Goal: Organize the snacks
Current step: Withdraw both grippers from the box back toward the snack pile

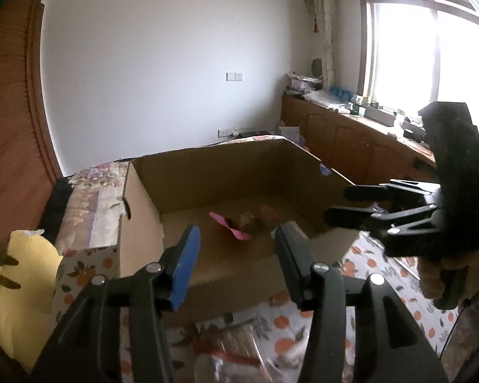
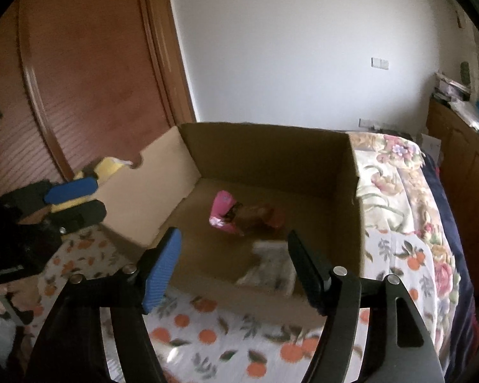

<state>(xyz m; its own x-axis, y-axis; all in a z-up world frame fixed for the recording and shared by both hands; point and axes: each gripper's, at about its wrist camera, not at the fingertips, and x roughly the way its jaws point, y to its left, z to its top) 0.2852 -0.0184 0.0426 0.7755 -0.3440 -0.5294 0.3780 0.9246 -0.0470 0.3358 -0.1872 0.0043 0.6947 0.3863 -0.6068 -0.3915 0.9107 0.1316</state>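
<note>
An open cardboard box [image 1: 143, 223] stands on the bed. On its floor lie a pink snack packet [image 1: 228, 226] [image 2: 222, 207] and a brown snack [image 2: 255, 215]. A clear packet [image 2: 271, 268], blurred, lies near the box's front wall. My left gripper [image 1: 236, 255] hangs over the front of the box, open, with nothing between its blue pad and black finger. My right gripper [image 2: 236, 261] also stands open over the front edge; the clear packet shows beyond the gap and the pads do not touch it. Each gripper appears in the other's view: right gripper [image 1: 348, 204], left gripper [image 2: 79, 201].
Clear snack packets with red trim [image 1: 230, 351] lie on the orange-print cloth [image 2: 207, 335] in front of the box. A yellow cushion [image 1: 22, 271] sits left of the box. A wooden wardrobe [image 2: 89, 79] stands behind, with cluttered cabinets [image 1: 351, 134] under the window.
</note>
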